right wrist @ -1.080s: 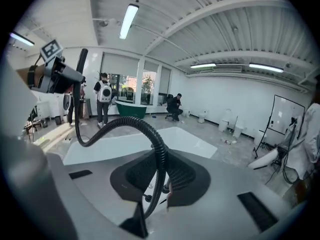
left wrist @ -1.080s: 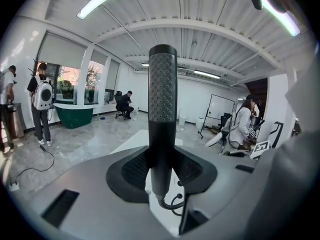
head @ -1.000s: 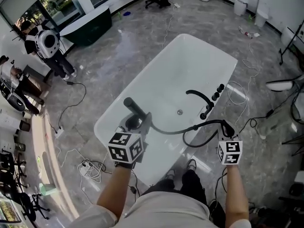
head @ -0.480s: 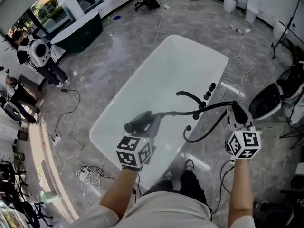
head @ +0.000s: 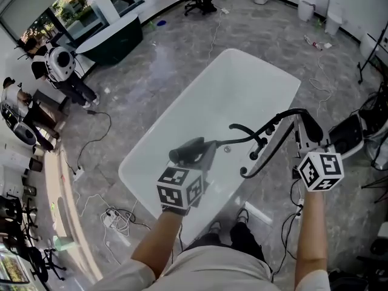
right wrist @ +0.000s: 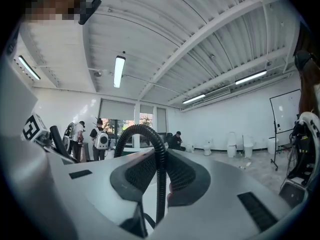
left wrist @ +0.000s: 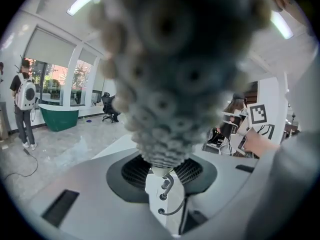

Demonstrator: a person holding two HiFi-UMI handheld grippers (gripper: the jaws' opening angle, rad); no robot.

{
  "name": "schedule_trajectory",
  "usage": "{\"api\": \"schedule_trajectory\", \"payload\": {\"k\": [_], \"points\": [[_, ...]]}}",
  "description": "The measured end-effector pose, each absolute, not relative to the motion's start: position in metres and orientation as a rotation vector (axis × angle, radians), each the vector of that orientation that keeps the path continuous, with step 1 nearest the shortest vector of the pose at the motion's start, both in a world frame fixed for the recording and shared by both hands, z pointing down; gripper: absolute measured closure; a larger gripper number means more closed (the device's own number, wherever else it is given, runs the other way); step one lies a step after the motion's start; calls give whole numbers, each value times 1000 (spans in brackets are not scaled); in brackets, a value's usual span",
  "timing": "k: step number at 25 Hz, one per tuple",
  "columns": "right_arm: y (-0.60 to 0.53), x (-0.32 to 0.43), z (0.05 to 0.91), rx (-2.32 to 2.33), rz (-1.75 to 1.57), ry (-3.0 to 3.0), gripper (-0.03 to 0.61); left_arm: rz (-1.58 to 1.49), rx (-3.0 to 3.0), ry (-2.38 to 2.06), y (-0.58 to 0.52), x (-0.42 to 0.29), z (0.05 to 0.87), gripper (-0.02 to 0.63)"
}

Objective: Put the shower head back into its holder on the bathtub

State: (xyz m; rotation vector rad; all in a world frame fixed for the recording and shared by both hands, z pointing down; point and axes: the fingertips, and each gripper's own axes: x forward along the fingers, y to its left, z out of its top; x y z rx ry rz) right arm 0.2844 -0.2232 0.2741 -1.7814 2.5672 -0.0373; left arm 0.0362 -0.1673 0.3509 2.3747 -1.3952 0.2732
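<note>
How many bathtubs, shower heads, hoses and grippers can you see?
Bathtubs: 2, white bathtub and green bathtub
Shower heads: 1, the shower head
Hoses: 1, the hose
Grippers: 2, left gripper and right gripper
Total: 6

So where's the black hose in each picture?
Head view: hose arches right of middle.
Left gripper view: hose, a thin curve low in the middle.
Right gripper view: hose rises up the centre, then bends left.
Shared landmark: the person with a white backpack.
</note>
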Motion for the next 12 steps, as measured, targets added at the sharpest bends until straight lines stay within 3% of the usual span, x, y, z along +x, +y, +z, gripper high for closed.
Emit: {"api": "schedule_trajectory", "payload": {"k": [12], "points": [[-268, 246, 233, -1503, 38, 2671, 511, 235, 2333, -1565, -192, 45, 327, 482]]}}
